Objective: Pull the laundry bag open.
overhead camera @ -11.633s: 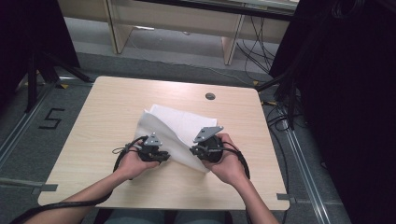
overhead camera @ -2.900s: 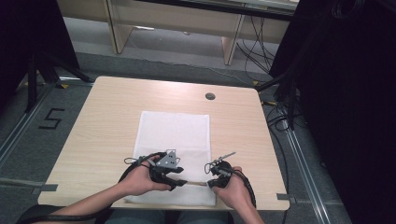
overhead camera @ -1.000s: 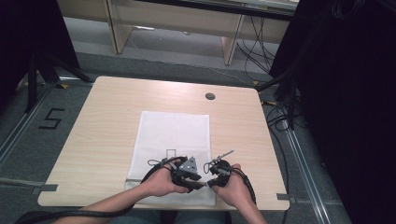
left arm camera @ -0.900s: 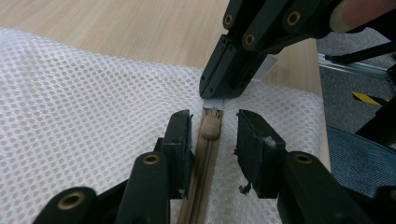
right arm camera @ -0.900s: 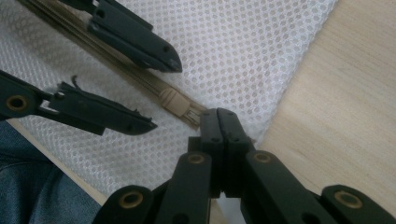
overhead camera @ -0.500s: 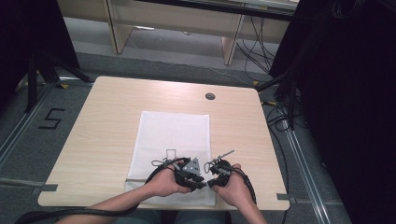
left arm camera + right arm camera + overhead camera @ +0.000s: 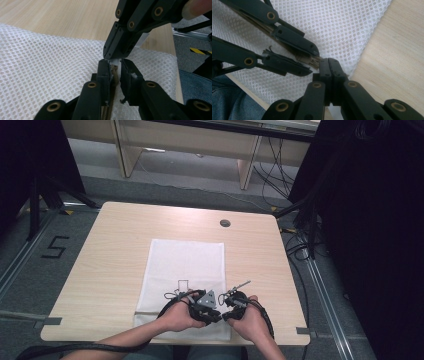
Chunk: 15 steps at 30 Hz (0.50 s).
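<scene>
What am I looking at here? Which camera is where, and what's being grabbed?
There's no robot arm: a person holds a two-jaw gripper in each hand. The high view looks down on a wooden table with a white mesh sheet on it. The other two cameras ride on the grippers and look along their black jaws. The right gripper is shut, seemingly pinching a small white tab at the mesh's near edge. The left gripper has just been closing its jaws around that spot; they stand slightly apart.
</scene>
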Tool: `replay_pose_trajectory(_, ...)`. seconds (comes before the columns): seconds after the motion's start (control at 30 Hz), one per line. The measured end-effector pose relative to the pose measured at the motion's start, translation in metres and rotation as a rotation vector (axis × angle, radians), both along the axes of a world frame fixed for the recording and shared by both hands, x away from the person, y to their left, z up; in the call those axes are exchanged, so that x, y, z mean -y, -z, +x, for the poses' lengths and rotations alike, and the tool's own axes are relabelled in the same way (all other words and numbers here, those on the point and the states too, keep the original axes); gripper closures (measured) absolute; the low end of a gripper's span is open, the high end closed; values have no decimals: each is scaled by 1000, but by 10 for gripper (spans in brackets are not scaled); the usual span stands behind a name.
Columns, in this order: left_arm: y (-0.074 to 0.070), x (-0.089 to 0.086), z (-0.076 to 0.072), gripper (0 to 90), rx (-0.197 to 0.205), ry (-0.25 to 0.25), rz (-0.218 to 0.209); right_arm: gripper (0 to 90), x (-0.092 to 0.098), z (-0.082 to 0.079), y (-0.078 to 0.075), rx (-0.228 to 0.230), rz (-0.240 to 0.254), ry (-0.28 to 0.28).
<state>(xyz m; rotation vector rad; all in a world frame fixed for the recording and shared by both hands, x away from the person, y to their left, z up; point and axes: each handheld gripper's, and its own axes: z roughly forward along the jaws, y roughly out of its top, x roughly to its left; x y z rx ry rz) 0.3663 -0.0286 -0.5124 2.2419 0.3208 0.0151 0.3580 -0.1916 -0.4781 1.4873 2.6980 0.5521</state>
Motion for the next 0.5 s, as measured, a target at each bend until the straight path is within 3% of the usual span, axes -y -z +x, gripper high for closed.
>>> replay_pose_trajectory(0.07, 0, 0, 1, 811, 7, 1, 2, 900, 2, 2, 1, 22, -4, -32)
replay_pose_trajectory(0.1, 0, 0, 0, 814, -8, -13, 0, 900, 0, 0, 0, 10, 0, -8)
replay_pose_trajectory(0.2, -1, 0, 0, 817, 8, -9, 14, 900, 2, 1, 0, 13, -5, -12)
replay_pose_trajectory(0.23, -2, 1, -1, 818, -9, -26, 8, 900, 2, 1, 0, 14, -7, -13)
replay_pose_trajectory(0.43, -5, -1, -1, 819, -10, -22, 16, 900, 2, 2, 0, 17, -6, -30)
replay_pose_trajectory(0.5, -5, -1, 0, 819, 2, -10, 16, 900, 0, 1, -1, -6, -17, -2)
